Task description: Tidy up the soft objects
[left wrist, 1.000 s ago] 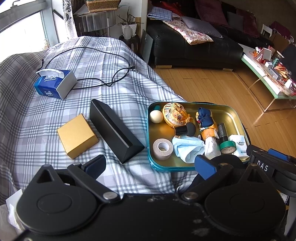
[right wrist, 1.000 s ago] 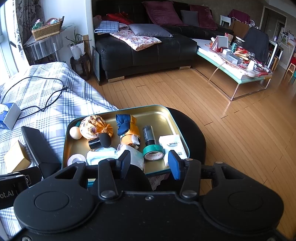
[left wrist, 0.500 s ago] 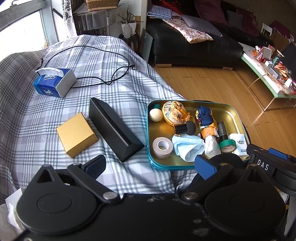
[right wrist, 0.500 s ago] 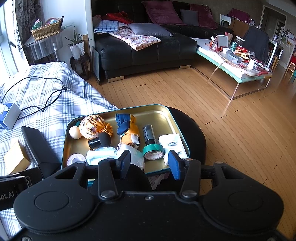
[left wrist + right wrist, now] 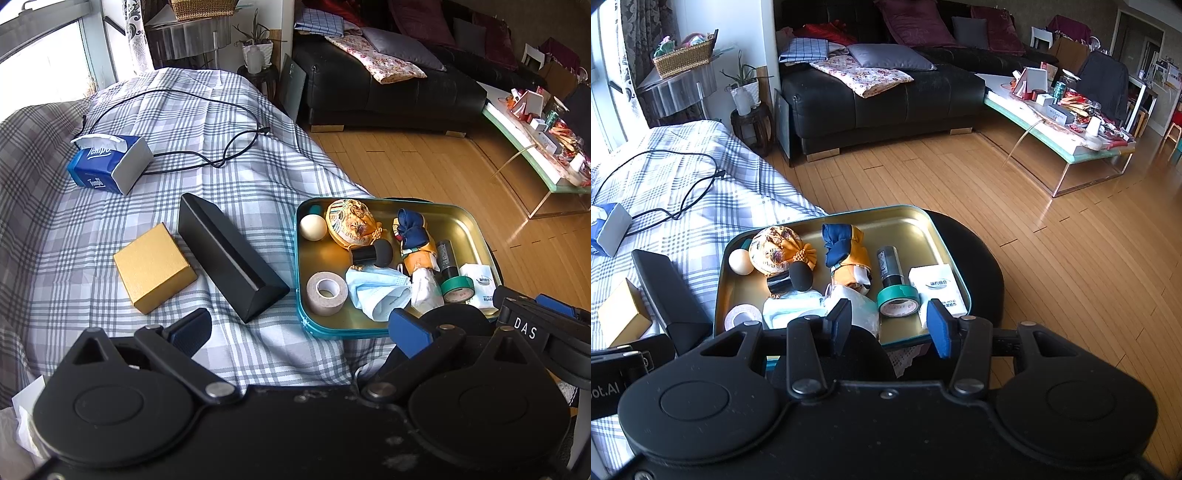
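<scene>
Tools [image 5: 299, 332] [image 5: 888, 325] over plaid cloth [image 5: 240, 140], wood floor [image 5: 1071, 258] beyond

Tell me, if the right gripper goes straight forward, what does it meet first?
Probably the green tape roll in the tin tray, which lies between the right gripper's open fingers; depth is unclear.

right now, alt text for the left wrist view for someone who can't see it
An open left gripper hovers over a plaid-covered table, empty, near a teal tin tray crowded with a blue face mask, tape rolls and fabric pouches. Left of the tray lie a black wedge-shaped box, a gold box and a blue tissue pack.
</scene>
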`<state>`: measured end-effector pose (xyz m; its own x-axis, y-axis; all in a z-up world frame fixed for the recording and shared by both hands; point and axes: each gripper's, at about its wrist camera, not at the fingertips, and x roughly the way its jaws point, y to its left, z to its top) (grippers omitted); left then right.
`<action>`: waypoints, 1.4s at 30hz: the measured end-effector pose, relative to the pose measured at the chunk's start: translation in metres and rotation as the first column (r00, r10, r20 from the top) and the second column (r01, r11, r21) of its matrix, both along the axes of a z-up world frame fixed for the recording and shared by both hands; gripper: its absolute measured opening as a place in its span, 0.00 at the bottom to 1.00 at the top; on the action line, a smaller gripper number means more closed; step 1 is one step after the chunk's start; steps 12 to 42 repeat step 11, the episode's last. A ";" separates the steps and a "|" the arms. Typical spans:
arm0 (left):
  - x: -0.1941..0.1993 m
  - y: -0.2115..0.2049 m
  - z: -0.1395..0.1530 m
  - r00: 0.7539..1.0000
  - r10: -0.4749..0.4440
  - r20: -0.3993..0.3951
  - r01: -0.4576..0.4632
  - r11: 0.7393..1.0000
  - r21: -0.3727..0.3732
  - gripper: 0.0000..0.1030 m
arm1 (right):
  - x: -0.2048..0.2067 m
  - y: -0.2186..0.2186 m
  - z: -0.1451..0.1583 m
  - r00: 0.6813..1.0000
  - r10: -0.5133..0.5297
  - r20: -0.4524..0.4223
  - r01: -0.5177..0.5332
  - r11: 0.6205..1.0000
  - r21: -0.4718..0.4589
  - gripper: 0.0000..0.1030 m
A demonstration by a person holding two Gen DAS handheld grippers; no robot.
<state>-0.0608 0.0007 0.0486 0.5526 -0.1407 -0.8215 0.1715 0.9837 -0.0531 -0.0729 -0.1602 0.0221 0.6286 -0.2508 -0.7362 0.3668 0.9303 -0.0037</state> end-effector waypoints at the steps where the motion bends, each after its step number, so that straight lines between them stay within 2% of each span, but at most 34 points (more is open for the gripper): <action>1: 0.000 0.000 0.000 1.000 0.000 0.000 0.000 1.000 0.000 0.99 | 0.000 0.000 0.000 1.000 0.000 0.000 0.000 1.000 0.000 0.46; 42: 0.001 0.001 -0.001 1.000 0.000 0.002 0.000 1.000 0.006 0.99 | 0.001 -0.001 0.001 1.000 0.001 0.000 -0.001 1.000 0.000 0.46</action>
